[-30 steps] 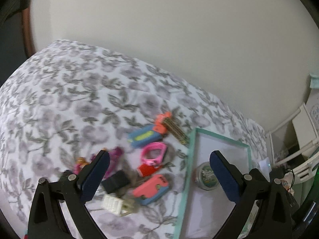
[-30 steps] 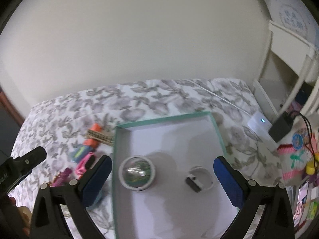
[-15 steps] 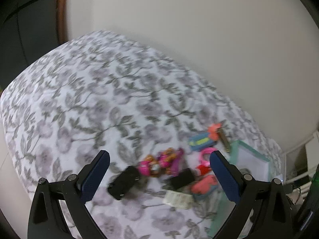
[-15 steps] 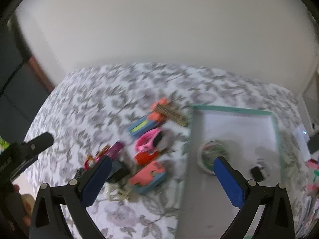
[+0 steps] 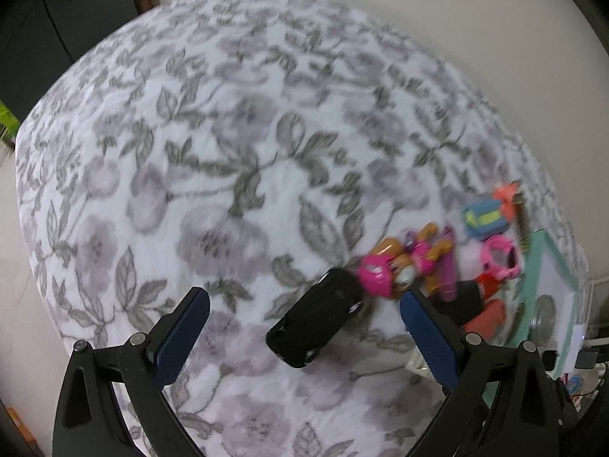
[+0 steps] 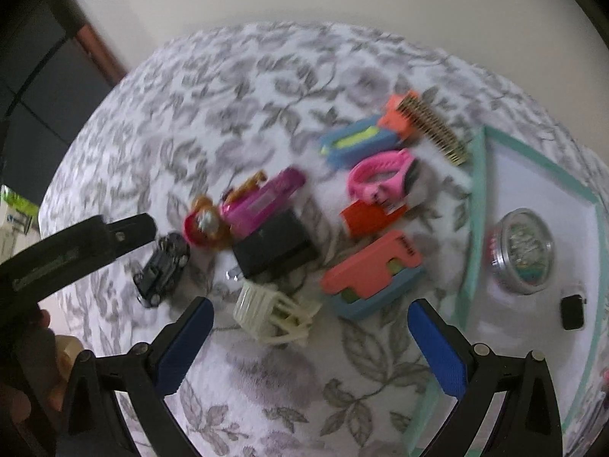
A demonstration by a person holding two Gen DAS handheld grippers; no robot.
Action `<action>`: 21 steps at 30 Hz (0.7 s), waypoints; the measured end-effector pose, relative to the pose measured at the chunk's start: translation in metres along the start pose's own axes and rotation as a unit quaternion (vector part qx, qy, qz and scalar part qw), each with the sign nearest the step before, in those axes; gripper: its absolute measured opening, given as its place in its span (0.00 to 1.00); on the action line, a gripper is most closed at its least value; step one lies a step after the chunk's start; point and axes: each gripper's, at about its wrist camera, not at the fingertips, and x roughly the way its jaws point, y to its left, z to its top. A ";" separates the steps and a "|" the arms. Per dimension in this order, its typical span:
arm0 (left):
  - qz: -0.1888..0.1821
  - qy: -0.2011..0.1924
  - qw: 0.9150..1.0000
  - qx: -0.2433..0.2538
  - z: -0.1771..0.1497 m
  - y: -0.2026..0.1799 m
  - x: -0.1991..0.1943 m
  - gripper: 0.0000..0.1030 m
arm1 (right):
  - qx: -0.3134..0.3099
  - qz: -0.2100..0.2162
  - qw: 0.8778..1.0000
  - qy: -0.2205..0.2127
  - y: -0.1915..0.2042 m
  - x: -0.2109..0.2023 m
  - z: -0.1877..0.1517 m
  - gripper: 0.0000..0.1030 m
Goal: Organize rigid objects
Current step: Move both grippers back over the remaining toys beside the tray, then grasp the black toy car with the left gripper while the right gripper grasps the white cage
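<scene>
Rigid objects still lay mostly unsorted: a black toy car [image 5: 318, 318], a pink doll figure [image 6: 205, 224], a black block [image 6: 276, 247], a cream plastic claw clip [image 6: 272, 314] and a coral-and-blue case [image 6: 371, 274] sat clustered on the floral bedspread [image 5: 228, 152], left of the teal-rimmed white tray [image 6: 475, 190]. Only a round silver tin [image 6: 521, 251] and a small black piece [image 6: 573, 310] were in the tray (little done, by my reading). The left gripper [image 5: 300, 329] hung spread and empty around the car; the right gripper [image 6: 310, 342] was likewise spread, holding nothing.

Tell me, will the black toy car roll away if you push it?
Probably: the car appears to sit on its wheels, so a nudge may roll it, though the soft cloth should slow it. It looks stiff and light, easy to pinch.
</scene>
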 end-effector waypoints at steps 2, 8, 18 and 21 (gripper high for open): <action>0.005 0.012 1.000 -0.003 -0.002 0.002 0.009 0.97 | -0.005 -0.003 1.000 0.007 0.004 0.005 -0.001 1.00; 0.021 0.028 0.999 0.004 -0.006 -0.001 0.025 0.97 | -0.022 -0.004 0.999 0.026 0.013 0.018 -0.006 0.98; 0.043 0.043 0.998 0.027 -0.016 -0.012 0.046 0.97 | -0.046 -0.001 0.998 0.034 0.027 0.037 -0.009 0.90; 0.044 0.048 0.997 0.029 -0.021 -0.011 0.053 0.92 | -0.049 -0.008 0.998 0.035 0.030 0.039 -0.009 0.90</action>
